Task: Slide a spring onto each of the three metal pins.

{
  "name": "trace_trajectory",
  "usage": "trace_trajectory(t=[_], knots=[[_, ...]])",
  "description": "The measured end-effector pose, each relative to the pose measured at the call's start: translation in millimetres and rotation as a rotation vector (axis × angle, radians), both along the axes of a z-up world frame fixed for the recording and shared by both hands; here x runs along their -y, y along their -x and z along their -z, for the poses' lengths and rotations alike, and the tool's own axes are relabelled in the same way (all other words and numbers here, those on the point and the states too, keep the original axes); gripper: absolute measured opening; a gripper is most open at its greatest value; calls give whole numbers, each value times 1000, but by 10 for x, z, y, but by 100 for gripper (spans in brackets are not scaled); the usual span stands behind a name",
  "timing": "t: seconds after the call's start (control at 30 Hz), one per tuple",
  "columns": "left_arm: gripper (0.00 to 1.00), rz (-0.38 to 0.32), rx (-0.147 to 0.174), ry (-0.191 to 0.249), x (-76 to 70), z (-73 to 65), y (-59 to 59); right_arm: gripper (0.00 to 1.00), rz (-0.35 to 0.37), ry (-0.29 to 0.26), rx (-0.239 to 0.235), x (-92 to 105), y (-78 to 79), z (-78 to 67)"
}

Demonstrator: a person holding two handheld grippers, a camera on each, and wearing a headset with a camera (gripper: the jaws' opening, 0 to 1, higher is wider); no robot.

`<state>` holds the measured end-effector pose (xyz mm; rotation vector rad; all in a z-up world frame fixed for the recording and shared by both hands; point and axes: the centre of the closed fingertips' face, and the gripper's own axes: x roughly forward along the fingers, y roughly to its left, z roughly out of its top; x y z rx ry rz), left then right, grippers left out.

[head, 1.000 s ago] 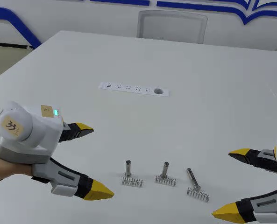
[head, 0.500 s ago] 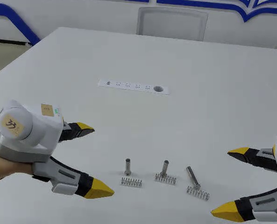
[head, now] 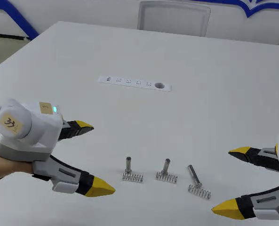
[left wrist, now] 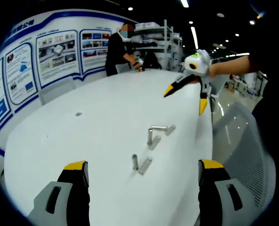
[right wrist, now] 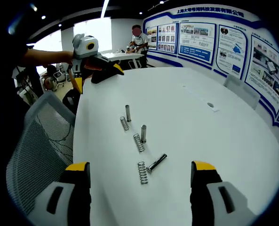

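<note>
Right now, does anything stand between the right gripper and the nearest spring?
Nothing visible does. Only bare table lies between the open right gripper and the nearest spring, which rests beside the toppled pin.

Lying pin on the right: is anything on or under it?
Nothing sits on the lying pin; under it, just table. Its spring lies loose near one end. All uncovered.

Bright, even ceiling light; sharp, fisheye-warped edges.
</note>
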<state>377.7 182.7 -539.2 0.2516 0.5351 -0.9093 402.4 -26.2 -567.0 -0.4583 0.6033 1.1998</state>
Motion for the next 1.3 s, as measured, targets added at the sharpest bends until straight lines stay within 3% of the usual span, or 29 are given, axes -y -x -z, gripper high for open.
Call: trace_trajectory(t=[0.6,0.87,1.03,1.13,1.3], knots=[[98,-11,-10,18,-5,53,19,82,18,-6,-7,-36,-102,55],[97,-24,-15,48,-2,44,12,77,27,-1,-16,-51,-120,91],[96,-11,-7,36,4,63,5,74,40,2,-23,-64,-142,121],[97,-12,16,10,-4,69,-24,72,56,1,-28,-76,-184,141],[96,-25,45,35,37,11,-76,65,111,-14,-42,-90,-296,172]])
